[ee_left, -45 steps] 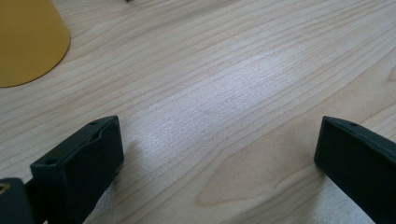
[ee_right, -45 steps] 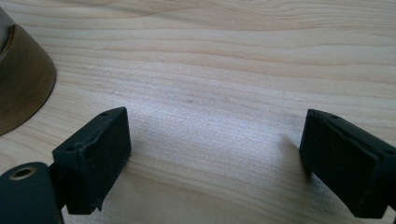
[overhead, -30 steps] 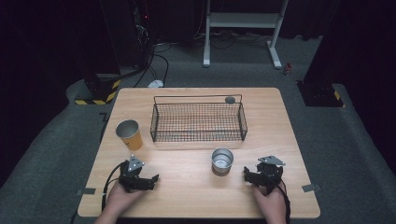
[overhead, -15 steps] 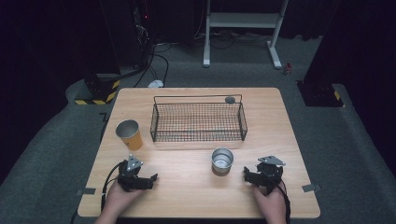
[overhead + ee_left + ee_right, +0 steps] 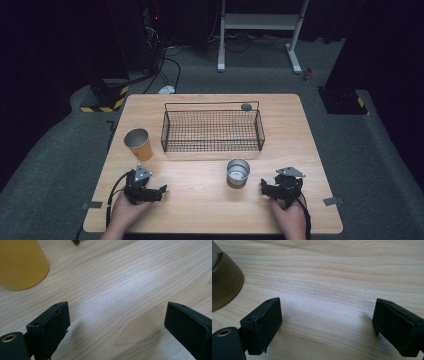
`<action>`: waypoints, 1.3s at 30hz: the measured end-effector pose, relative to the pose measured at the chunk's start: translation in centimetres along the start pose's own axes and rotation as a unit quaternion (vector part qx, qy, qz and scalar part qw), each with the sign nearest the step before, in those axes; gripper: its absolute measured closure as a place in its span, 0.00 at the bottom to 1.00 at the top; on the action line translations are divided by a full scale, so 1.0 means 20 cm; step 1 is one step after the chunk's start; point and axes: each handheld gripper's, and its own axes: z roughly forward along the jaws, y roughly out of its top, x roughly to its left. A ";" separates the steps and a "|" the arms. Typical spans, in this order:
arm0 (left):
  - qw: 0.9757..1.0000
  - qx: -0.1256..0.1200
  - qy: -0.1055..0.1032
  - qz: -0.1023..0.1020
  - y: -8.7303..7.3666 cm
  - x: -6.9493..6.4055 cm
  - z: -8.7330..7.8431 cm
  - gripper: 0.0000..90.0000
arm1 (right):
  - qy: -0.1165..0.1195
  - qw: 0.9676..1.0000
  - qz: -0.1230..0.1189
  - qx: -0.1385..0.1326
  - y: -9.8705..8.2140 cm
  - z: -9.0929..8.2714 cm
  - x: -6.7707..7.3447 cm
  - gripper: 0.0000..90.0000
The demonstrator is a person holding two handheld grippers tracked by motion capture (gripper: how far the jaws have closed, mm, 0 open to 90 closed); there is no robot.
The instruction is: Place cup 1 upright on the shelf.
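Note:
My left gripper (image 5: 161,191) rests low on the wooden table (image 5: 200,200) near the front left and points right. Its jaws have just been closing, and they stand apart with only bare wood between them (image 5: 117,312). A yellow paper cup (image 5: 138,144) stands upright just beyond it, at the upper left of the left gripper view (image 5: 20,262). My right gripper (image 5: 263,187) lies at the front right, points left, and is open over bare wood (image 5: 327,312). A small metal cup (image 5: 238,171) stands close beside its jaws, apart from them (image 5: 223,282).
A black wire basket (image 5: 212,104) stands across the middle of the table's far half. A small dark round object (image 5: 246,106) sits by its far right corner. Bare wood runs between the two grippers. Dark floor surrounds the table.

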 end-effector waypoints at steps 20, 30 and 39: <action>0.998 -0.042 0.015 -0.036 -0.01 0.10 -0.09 0.10 | 0.003 1.000 -0.001 0.000 0.00 0.00 0.00 0.10; 0.996 -0.063 0.040 -0.049 0.00 0.13 -0.12 0.13 | 0.003 1.000 -0.002 0.000 0.00 0.00 0.00 0.10; 0.994 -0.085 0.040 -0.062 0.01 0.16 -0.18 0.05 | 0.003 1.000 -0.003 -0.001 0.00 0.00 0.00 0.10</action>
